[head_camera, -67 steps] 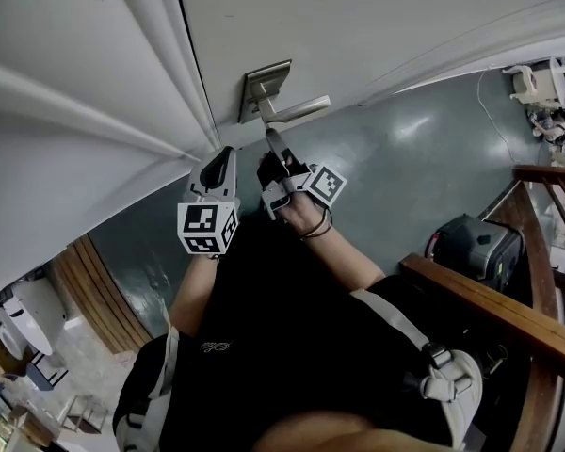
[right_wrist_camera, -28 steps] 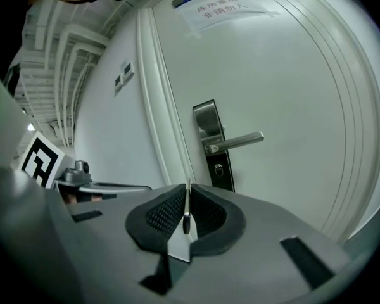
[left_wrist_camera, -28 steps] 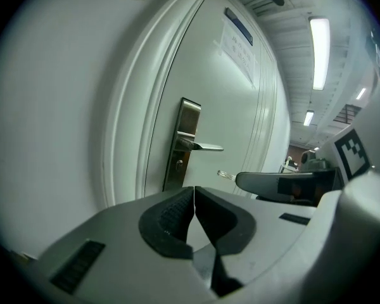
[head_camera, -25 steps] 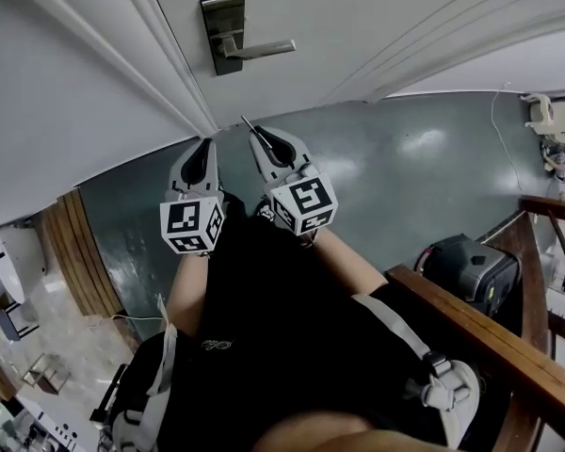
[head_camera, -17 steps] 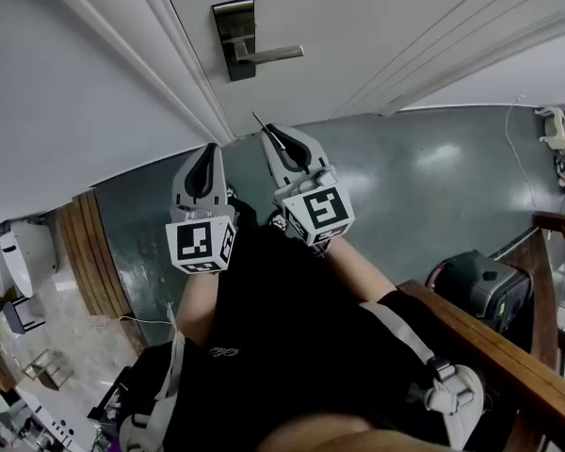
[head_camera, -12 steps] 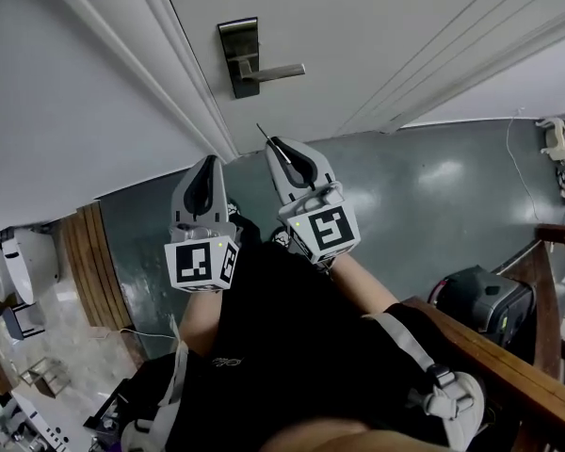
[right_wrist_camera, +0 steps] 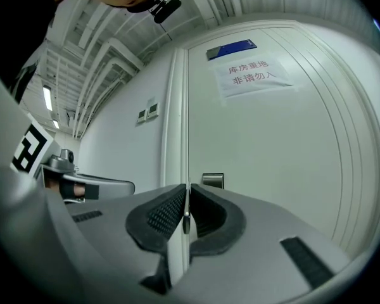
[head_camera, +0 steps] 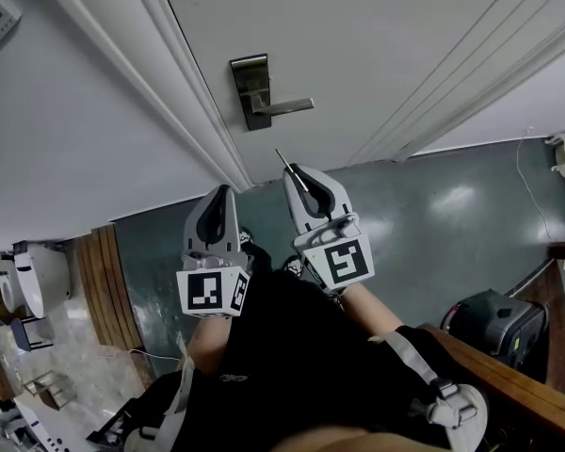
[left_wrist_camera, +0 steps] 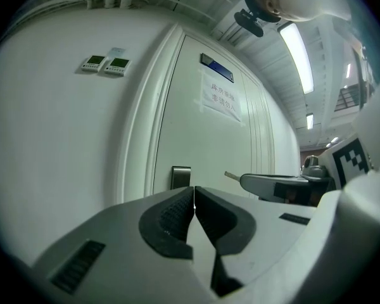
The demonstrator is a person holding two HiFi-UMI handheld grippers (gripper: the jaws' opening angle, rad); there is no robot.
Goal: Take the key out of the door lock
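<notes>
The right gripper has its 2 jaws pressed on the key, and the thin blade sticks out past the tips toward the door. The key is out of the lock plate and well apart from it and from the lever handle. The left gripper is just beside the right one, its jaws pressed together on nothing, near the edge of the door frame. There is free space between both tips and the door. Only the gripper views show the paper notice and the blue sign high on the door. Only the head view shows the green floor.
</notes>
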